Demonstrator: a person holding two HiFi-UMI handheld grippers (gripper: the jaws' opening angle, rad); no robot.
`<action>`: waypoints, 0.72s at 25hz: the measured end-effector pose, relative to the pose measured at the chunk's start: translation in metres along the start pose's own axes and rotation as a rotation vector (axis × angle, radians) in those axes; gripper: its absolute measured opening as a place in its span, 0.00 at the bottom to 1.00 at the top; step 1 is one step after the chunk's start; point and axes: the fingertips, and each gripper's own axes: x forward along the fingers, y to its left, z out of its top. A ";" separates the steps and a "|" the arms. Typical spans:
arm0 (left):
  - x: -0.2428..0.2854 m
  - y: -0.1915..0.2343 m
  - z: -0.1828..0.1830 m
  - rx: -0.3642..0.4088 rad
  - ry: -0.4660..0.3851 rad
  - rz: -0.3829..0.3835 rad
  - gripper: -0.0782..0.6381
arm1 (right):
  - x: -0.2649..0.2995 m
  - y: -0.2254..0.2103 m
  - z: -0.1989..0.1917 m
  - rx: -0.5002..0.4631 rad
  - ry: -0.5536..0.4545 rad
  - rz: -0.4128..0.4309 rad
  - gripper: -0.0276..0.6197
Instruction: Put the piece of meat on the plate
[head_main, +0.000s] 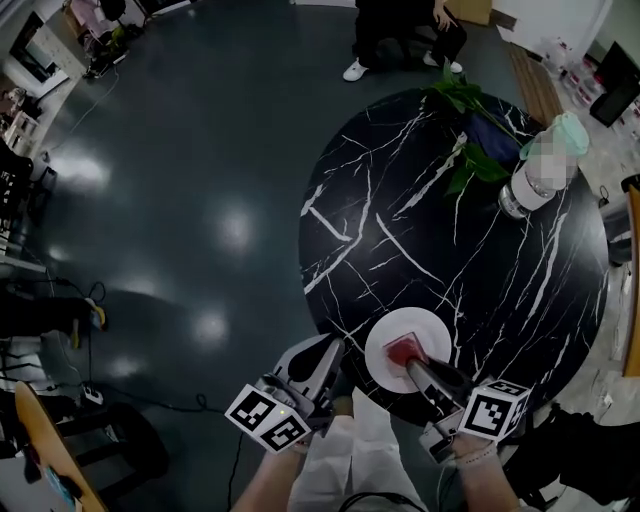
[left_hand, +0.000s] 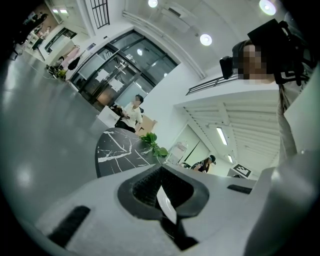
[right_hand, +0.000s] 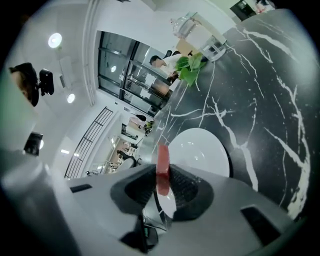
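A flat red piece of meat (head_main: 403, 350) hangs just over the white plate (head_main: 378, 358), which sits at the near edge of the round black marble table (head_main: 450, 230). My right gripper (head_main: 412, 363) is shut on the meat. In the right gripper view the meat (right_hand: 163, 159) stands on edge between the pads of the right gripper (right_hand: 162, 182), with the plate (right_hand: 205, 150) right below and ahead. My left gripper (head_main: 335, 346) hovers left of the plate at the table's rim. In its own view the left gripper (left_hand: 162, 192) has its jaws together with nothing in them.
At the table's far side lie a leafy green plant (head_main: 470, 130) and a clear jar with a pale lid (head_main: 535, 175). A seated person (head_main: 400, 40) is beyond the table. Dark glossy floor (head_main: 180, 200) spreads to the left. My own legs (head_main: 350, 460) are below the grippers.
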 end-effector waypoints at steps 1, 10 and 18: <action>-0.002 0.001 -0.002 -0.011 -0.001 0.006 0.12 | 0.001 -0.001 -0.001 -0.007 0.009 -0.007 0.16; -0.020 0.005 -0.008 -0.043 -0.004 0.031 0.12 | 0.004 -0.003 -0.001 -0.259 0.092 -0.154 0.17; -0.024 -0.001 -0.002 -0.046 -0.022 0.014 0.12 | 0.000 0.000 0.004 -0.640 0.096 -0.313 0.21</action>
